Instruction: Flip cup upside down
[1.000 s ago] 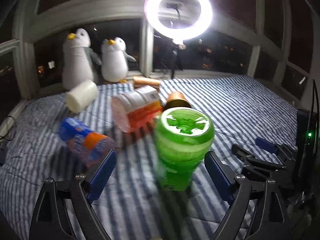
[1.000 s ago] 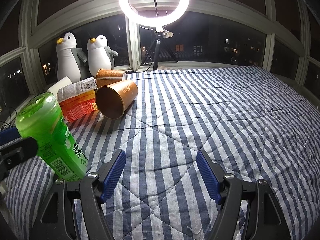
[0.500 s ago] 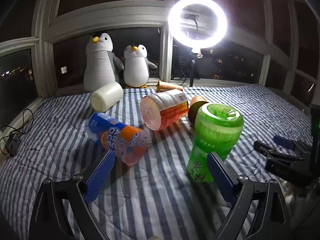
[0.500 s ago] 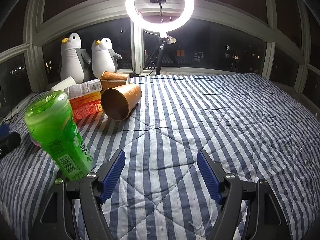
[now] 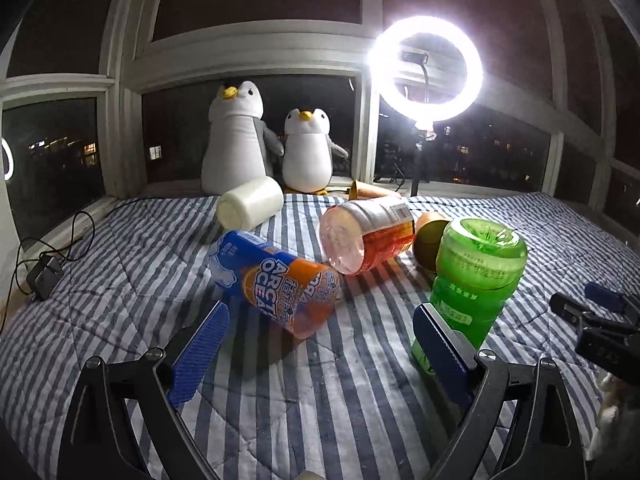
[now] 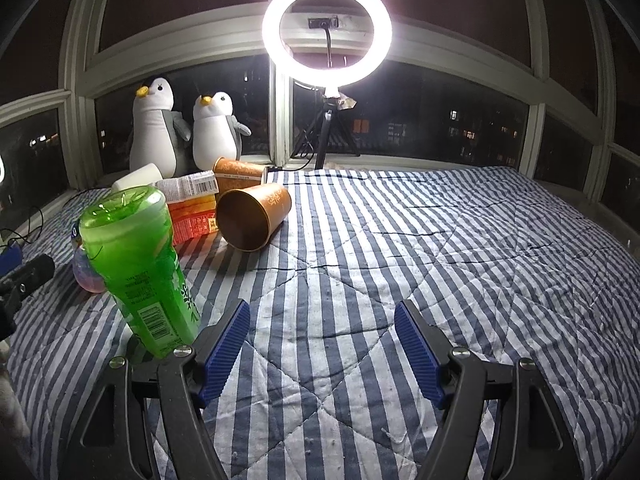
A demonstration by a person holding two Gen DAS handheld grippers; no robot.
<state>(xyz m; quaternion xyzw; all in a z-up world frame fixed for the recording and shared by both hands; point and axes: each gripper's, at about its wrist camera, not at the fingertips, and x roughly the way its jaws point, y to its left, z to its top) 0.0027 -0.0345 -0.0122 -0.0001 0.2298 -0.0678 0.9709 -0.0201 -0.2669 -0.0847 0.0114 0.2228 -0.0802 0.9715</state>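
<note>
Green cup [image 5: 476, 280] stood base-up on the striped quilt [image 6: 440, 240], mouth down, leaning a little, just beside the right pad of the left gripper [image 5: 320, 356] and touched by neither tool. Left gripper held apart, empty. Right gripper [image 6: 322, 354] likewise spread wide over bare quilt, the cup off to its left [image 6: 138, 264]. Judged light, thin-walled plastic: springy, likely to dent under a hard squeeze, with a glossy label that could slip. Best taken around the straight middle of the wall, below the bulging base. Soft bedding underneath, so tipping seemed a risk. Other cups lay on their sides near the penguin toys [image 5: 236, 140].
</note>
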